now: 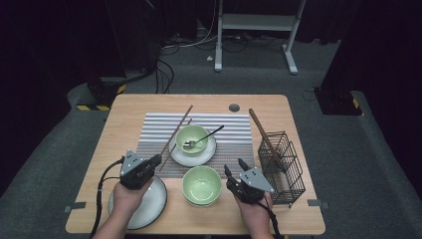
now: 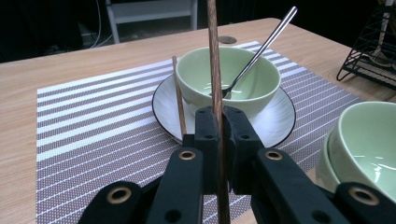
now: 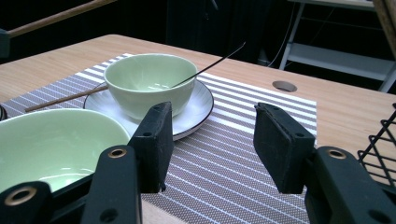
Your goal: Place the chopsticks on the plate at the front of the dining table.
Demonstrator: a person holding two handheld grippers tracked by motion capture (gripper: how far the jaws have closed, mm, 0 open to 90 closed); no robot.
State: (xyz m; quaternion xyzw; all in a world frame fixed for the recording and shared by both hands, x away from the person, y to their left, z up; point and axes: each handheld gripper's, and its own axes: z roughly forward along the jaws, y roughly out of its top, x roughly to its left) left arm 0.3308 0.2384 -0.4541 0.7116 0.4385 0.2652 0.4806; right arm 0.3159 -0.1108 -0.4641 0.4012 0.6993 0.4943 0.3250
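Your left gripper (image 2: 218, 140) has its jaws clamped on the thin, stiff, light brown wooden chopstick (image 2: 214, 60) near its low end, above the striped placemat (image 2: 93, 121); it can pivot, so grip nearer its middle. Right gripper (image 3: 210, 144) jaws stand open, empty.

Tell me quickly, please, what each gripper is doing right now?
Left gripper: shut on a chopstick.
Right gripper: open, holding nothing.

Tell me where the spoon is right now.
In the high view, the spoon rests in the far green bowl on the white plate, mid-placemat, its handle leaning right toward the wire basket.
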